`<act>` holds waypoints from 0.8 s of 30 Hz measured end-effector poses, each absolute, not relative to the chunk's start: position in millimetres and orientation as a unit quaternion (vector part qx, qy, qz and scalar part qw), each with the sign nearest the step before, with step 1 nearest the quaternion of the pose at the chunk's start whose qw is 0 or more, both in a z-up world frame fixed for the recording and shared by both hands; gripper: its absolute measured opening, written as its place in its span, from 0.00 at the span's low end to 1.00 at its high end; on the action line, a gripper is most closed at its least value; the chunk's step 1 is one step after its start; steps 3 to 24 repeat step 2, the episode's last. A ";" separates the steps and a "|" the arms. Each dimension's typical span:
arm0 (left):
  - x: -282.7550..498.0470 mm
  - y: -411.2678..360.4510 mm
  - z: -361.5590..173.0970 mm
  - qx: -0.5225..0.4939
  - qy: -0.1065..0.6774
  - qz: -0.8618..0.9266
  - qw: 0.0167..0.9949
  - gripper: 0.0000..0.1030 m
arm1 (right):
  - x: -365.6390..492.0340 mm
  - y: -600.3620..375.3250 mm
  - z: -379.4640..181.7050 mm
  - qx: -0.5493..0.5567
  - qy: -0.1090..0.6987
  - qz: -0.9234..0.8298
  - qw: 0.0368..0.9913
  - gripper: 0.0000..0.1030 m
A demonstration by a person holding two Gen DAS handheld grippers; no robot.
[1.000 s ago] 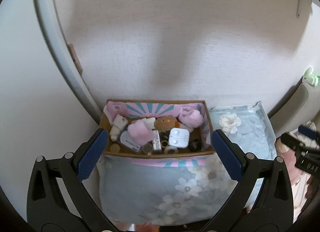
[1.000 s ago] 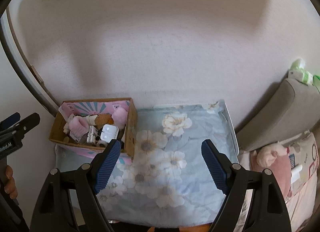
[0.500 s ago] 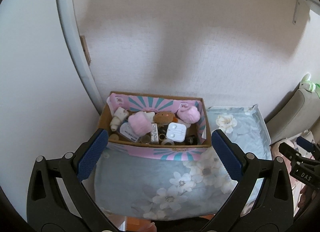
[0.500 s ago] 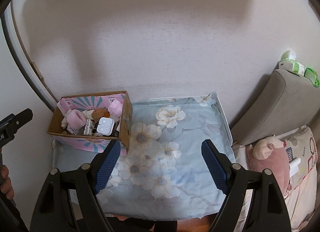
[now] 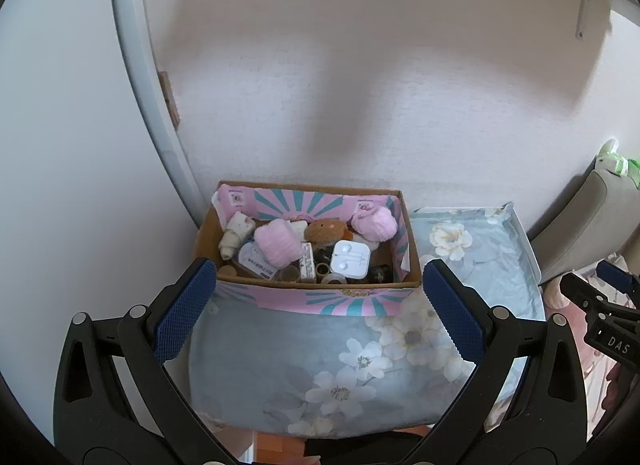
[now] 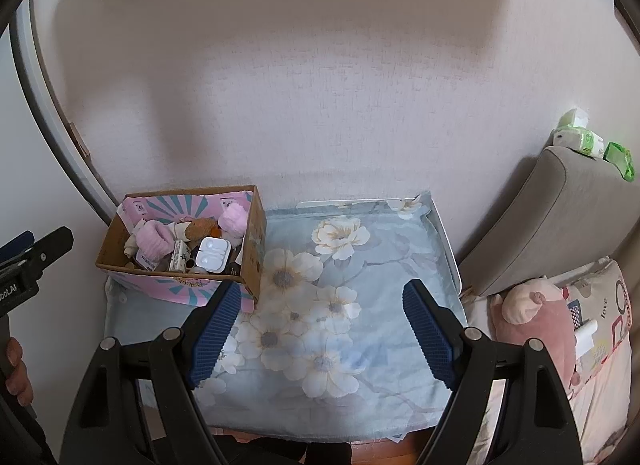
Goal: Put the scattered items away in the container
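Both hand-held grippers are spread wide with nothing between the blue pads: the left hand-held gripper (image 5: 318, 315) hangs in front of the cardboard box (image 5: 316, 299), and the right hand-held gripper (image 6: 322, 339) hovers over the bare middle of the floral cloth (image 6: 360, 273) that covers the bench. The box sits at the cloth's back left corner, right up against the white wall (image 6: 320, 105), with a pink and teal sunburst print on its flaps. It's packed: two fluffy pink rolls (image 5: 278, 243), a brown plush (image 5: 326, 229), a white earphone case (image 5: 351, 259), a small white carton (image 5: 307, 267) and some dark bits too small to make out. To the right of the bench there's a grey cushion (image 6: 560, 217) with green packets (image 6: 580, 139) on top, and a pink plush pig (image 6: 540, 317) lying below it. A bit of a person's hand (image 6: 16, 369) shows at the left edge of the right wrist view.
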State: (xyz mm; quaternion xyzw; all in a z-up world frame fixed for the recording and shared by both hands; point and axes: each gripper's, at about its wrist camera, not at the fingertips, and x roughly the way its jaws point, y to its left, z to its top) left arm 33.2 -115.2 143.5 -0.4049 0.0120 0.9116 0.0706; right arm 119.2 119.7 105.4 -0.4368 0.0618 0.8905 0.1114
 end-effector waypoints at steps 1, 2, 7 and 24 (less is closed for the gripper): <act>33.8 -115.2 143.6 -0.403 0.012 0.913 0.068 1.00 | 119.0 119.6 105.6 -0.437 0.062 0.891 0.111 0.78; 33.2 -115.3 143.2 -0.403 0.012 0.913 0.068 1.00 | 118.7 119.2 105.7 -0.437 0.061 0.891 0.111 0.78; 33.2 -115.3 143.2 -0.403 0.012 0.913 0.068 1.00 | 118.7 119.2 105.7 -0.437 0.061 0.891 0.111 0.78; 33.2 -115.3 143.2 -0.403 0.012 0.913 0.068 1.00 | 118.7 119.2 105.7 -0.437 0.061 0.891 0.111 0.78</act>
